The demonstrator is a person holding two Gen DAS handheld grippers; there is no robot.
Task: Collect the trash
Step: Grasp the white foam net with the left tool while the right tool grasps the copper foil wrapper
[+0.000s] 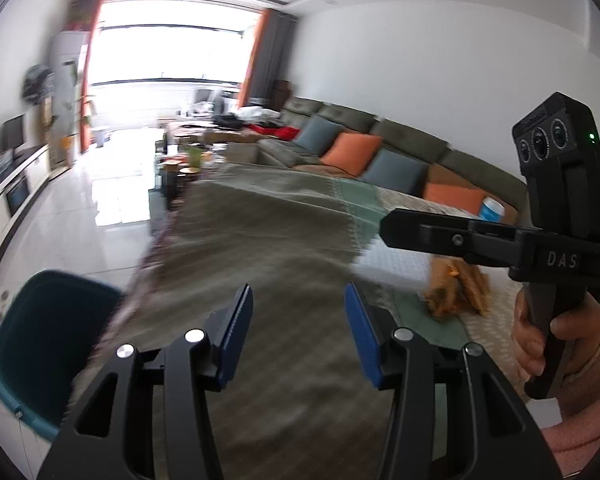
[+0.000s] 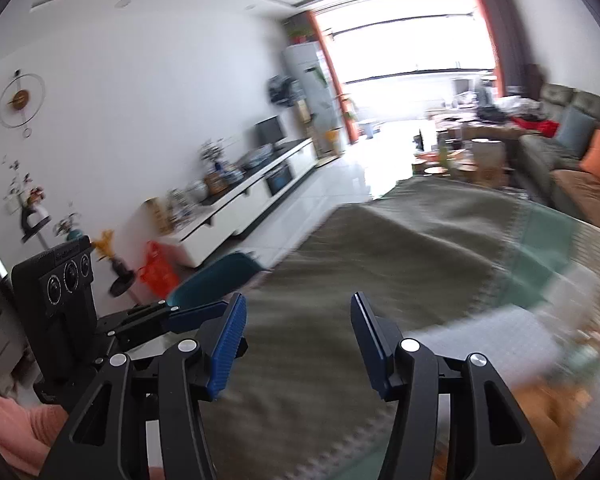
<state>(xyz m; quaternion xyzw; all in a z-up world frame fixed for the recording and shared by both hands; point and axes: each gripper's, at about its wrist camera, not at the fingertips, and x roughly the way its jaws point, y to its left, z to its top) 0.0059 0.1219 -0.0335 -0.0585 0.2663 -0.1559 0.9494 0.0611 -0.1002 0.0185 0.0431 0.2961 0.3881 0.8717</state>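
Note:
My left gripper point(image 1: 298, 300) is open and empty above a table with a grey-green cloth point(image 1: 268, 240). An orange crumpled wrapper point(image 1: 458, 286) lies on the table to its right, under the right gripper's fingers point(image 1: 420, 232). A white and blue container point(image 1: 492, 208) stands behind it. My right gripper point(image 2: 298, 312) is open and empty over the same cloth point(image 2: 400, 248). The orange wrapper shows blurred at the lower right of the right wrist view point(image 2: 548, 412). The left gripper point(image 2: 172, 316) shows at that view's left. Both views are motion-blurred.
A teal chair point(image 1: 40, 344) stands at the table's left edge, also in the right wrist view point(image 2: 216, 276). A grey-green sofa point(image 1: 380, 144) with orange and blue cushions runs along the right wall. A white TV cabinet point(image 2: 252, 196) lines the left wall. A low table point(image 1: 184, 160) with items stands beyond.

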